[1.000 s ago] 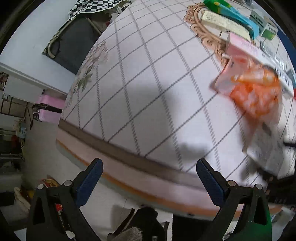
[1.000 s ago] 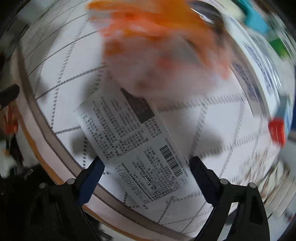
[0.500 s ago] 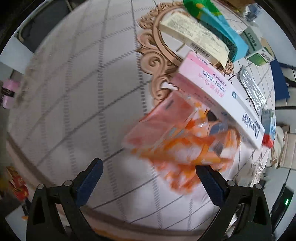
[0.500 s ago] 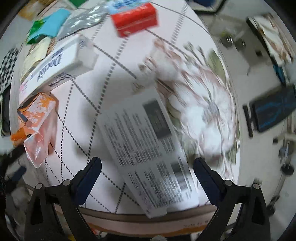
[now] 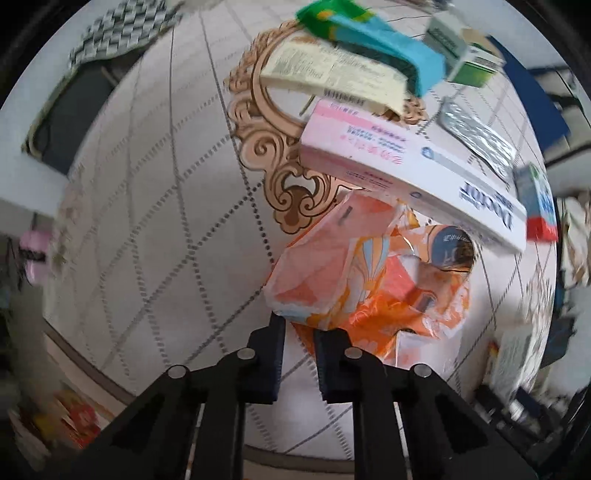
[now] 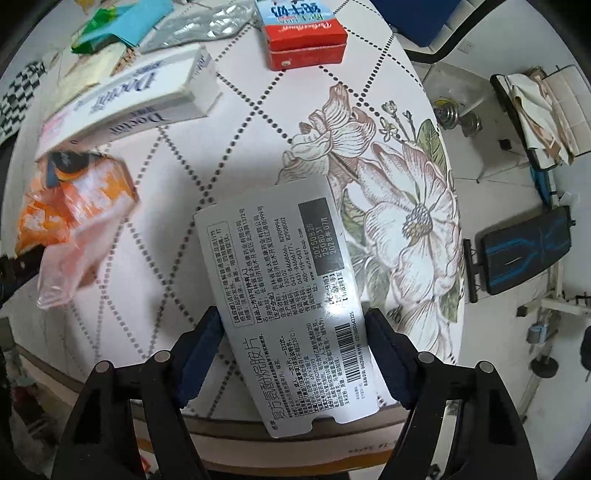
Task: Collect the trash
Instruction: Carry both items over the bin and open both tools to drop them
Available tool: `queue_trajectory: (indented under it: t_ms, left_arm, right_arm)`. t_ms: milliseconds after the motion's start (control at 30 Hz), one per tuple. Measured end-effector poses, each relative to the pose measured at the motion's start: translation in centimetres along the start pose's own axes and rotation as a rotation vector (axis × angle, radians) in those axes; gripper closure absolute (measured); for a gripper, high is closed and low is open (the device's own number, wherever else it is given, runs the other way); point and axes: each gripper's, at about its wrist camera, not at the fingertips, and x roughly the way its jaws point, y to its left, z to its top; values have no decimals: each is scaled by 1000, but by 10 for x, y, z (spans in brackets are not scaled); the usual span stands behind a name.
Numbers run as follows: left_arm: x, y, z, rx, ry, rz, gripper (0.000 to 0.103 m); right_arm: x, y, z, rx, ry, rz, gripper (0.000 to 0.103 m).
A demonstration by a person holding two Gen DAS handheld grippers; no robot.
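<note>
A crumpled orange and pink plastic wrapper (image 5: 369,284) lies on the round table's checked cloth (image 5: 155,192). My left gripper (image 5: 298,328) is shut on the wrapper's near edge. The wrapper also shows at the left of the right wrist view (image 6: 74,218). A flattened grey medicine box (image 6: 288,295) with printed text and a barcode sits between the fingers of my right gripper (image 6: 293,328), which press its two long edges near the table's front rim.
A long pink and white box (image 5: 410,170) lies just behind the wrapper. Behind it are a cream box (image 5: 332,74), a teal packet (image 5: 376,44), a green box (image 5: 461,55), a foil blister (image 5: 476,133) and a red carton (image 6: 303,33). Floor clutter lies beyond the table edge.
My left gripper swung from the bare cloth onto the orange wrapper and closed on its edge. My right gripper turned over the grey box and closed on its sides.
</note>
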Motion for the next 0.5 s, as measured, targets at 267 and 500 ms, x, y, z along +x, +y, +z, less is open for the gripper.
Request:
queue_trajectory:
  t_ms: [267, 500]
  left_arm:
    - [-68, 36, -41, 129, -133, 53, 93]
    - [-109, 98, -100, 169, -229, 35, 93]
  right_arm:
    - [-24, 19, -32, -33, -91, 57, 24]
    - [-61, 43, -104, -11, -204, 128, 24]
